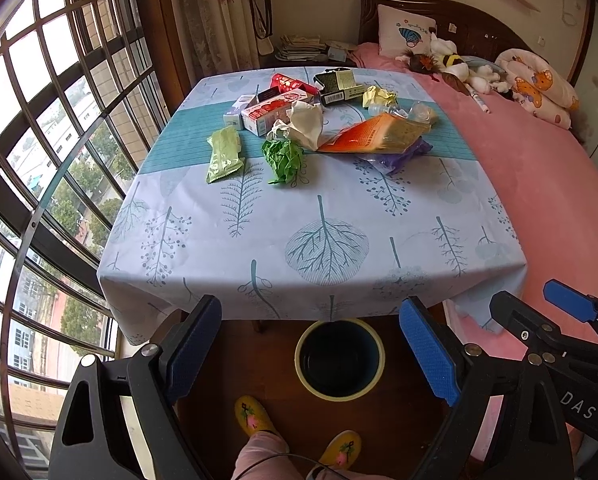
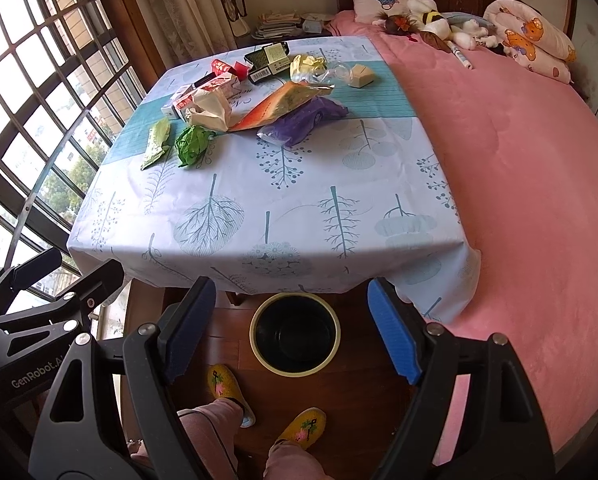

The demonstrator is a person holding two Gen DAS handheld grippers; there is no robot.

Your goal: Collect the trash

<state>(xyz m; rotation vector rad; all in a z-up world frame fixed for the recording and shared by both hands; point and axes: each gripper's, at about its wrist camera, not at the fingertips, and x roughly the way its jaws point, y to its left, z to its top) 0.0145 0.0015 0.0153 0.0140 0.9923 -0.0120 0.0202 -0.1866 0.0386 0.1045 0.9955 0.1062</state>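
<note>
Both grippers are held back from the table (image 1: 339,220), above the floor at its near edge. The left gripper (image 1: 311,344) is spread wide and empty; the right gripper (image 2: 291,324) is likewise released, with nothing between its pads. The bin (image 1: 339,360) is seen on the floor between the jaws, partly under the tablecloth's hem, and appears empty.

The trash is heaped toward the table's far side, around twelve o'clock. Nearest lie a green wrapper (image 1: 223,154) at eleven o'clock and a crumpled green paper (image 1: 284,159) just beside it. Behind these a white bag (image 1: 305,122), an orange packet (image 1: 375,134) resting on a purple bag (image 1: 403,156), cartons (image 1: 277,110) and a yellow wad (image 1: 378,97) are piled.

Everything is judged light. The wrapper is likely slick and flat, so its raised edge is best pinched. The crumpled paper is soft and can be squeezed across its middle. The cartons are stiff and should be gripped across a narrow side.
</note>
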